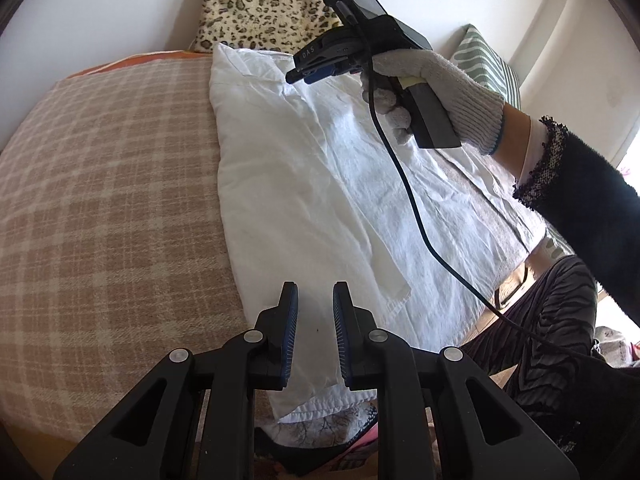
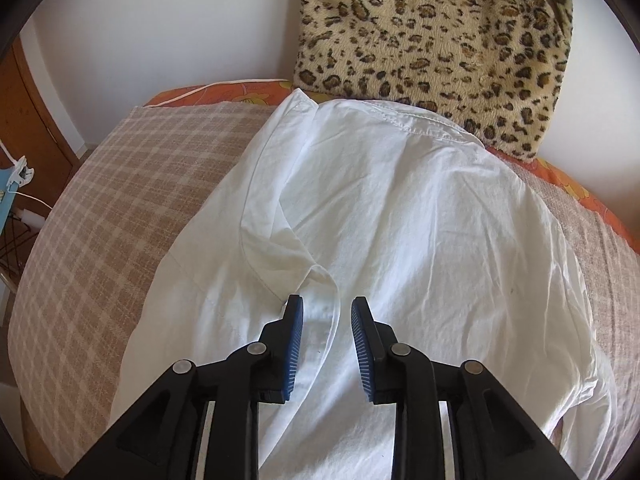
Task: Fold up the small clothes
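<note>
A white shirt (image 1: 320, 184) lies spread on a beige checked bed cover (image 1: 104, 208), with one side folded over its middle. My left gripper (image 1: 316, 296) is open and empty above the shirt's near hem. In the left wrist view my right gripper (image 1: 298, 76), held in a gloved hand, hovers over the far part of the shirt. In the right wrist view the right gripper (image 2: 327, 308) is open above the shirt (image 2: 420, 216), with a folded cuff edge (image 2: 324, 276) between its fingers' line. The collar end (image 2: 400, 120) lies far from me.
A leopard-print cushion (image 2: 432, 48) leans on the white wall behind the shirt. A green striped pillow (image 1: 488, 60) sits at the right. The right gripper's black cable (image 1: 416, 208) hangs across the shirt. The person's patterned trousers (image 1: 552, 320) are at the bed's right edge.
</note>
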